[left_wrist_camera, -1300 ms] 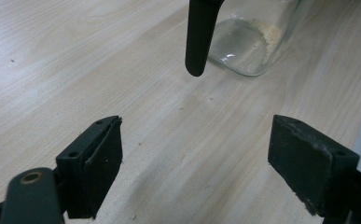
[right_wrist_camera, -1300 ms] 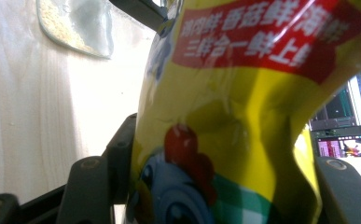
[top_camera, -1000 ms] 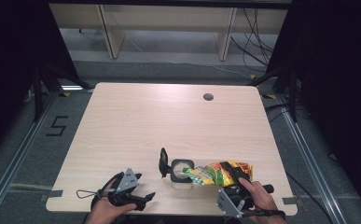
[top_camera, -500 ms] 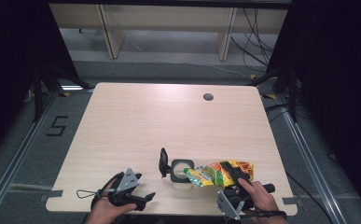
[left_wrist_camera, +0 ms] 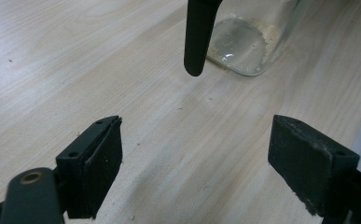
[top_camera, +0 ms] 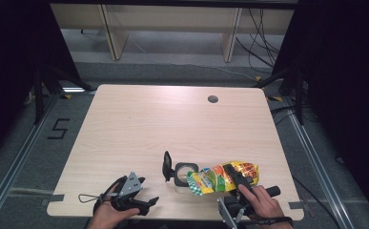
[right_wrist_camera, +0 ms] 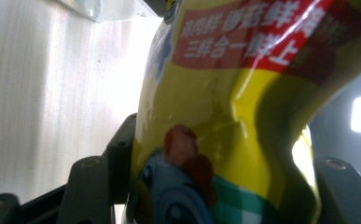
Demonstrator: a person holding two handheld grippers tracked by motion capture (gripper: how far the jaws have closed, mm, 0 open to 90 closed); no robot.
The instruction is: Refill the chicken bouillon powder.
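A yellow seasoning bag [top_camera: 218, 177] with red and green print lies tilted near the table's front right, its left end over a glass jar [top_camera: 184, 173]. The jar's black lid [top_camera: 166, 166] stands flipped open to its left. My right gripper [top_camera: 234, 175] is shut on the bag; in the right gripper view the bag [right_wrist_camera: 234, 116] is squeezed between my right gripper's [right_wrist_camera: 215, 186] two jaws. My left gripper [top_camera: 148, 202] rests open at the front left, apart from the jar. Ahead of my left gripper [left_wrist_camera: 197, 158] are the jar's glass base [left_wrist_camera: 243, 46] and the hanging black lid [left_wrist_camera: 197, 37].
The light wooden table [top_camera: 172, 124] has a round cable hole [top_camera: 213, 99] at the back right. Crumbs of powder lie inside the jar's base. Dark frames and floor rails flank the table on both sides.
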